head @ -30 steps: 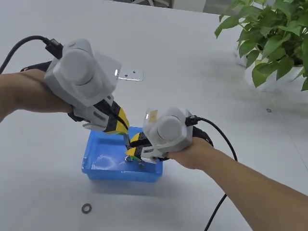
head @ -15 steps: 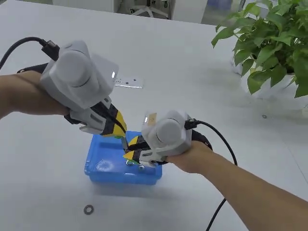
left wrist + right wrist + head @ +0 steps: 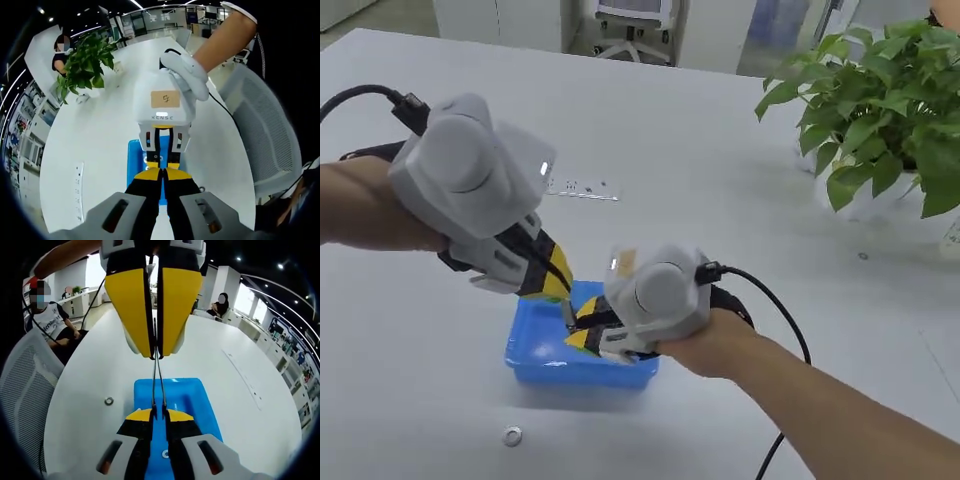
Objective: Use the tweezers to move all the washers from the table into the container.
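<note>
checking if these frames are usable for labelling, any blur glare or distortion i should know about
Head view: soft even light, pale shadow under the container, washer small but readable. Left gripper view: strong fisheye bend, table edge curved. Right gripper view: the left gripper looms oversized, tweezers look sharp.

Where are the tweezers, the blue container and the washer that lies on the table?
tweezers [image 3: 157,365]: right gripper view, on the thin legs, near their upper end.
blue container [image 3: 560,374]: head view, on its front wall.
washer [image 3: 512,436]: head view, on the small ring itself, in front of the container.
</note>
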`<state>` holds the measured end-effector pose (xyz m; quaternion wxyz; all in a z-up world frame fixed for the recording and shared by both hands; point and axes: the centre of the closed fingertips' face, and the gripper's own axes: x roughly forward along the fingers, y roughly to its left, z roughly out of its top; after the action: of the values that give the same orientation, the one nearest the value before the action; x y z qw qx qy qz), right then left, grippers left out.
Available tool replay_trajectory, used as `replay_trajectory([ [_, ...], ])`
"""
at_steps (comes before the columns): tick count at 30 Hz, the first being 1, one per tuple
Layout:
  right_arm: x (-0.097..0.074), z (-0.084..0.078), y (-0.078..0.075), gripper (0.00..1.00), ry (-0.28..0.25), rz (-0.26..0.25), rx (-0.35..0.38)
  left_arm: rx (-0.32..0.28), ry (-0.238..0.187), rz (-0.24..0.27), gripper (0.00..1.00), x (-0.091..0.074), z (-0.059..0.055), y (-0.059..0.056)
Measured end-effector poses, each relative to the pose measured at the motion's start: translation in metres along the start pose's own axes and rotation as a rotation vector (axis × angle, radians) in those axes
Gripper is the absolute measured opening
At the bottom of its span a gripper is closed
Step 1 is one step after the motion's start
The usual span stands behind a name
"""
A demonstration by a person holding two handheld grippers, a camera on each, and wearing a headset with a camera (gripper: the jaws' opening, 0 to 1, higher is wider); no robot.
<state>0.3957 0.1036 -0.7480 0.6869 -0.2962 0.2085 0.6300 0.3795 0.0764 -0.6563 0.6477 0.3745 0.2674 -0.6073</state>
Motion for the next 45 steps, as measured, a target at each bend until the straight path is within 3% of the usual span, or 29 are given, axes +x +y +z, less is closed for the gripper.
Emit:
replay_trajectory([
  [13, 0.010, 0.012, 0.030, 0.11, -0.018, 0.026, -0.007, -0.033, 0.006, 0.004, 0.05, -0.009, -0.009, -0.029],
  [26, 0.020, 0.021, 0.050, 0.11, -0.022, 0.064, -0.026, -0.065, 0.015, 0.020, 0.05, -0.016, -0.020, -0.045],
  [45, 0.041, 0.012, 0.085, 0.11, -0.015, 0.137, -0.017, -0.118, 0.030, -0.014, 0.05, -0.006, -0.039, -0.074],
])
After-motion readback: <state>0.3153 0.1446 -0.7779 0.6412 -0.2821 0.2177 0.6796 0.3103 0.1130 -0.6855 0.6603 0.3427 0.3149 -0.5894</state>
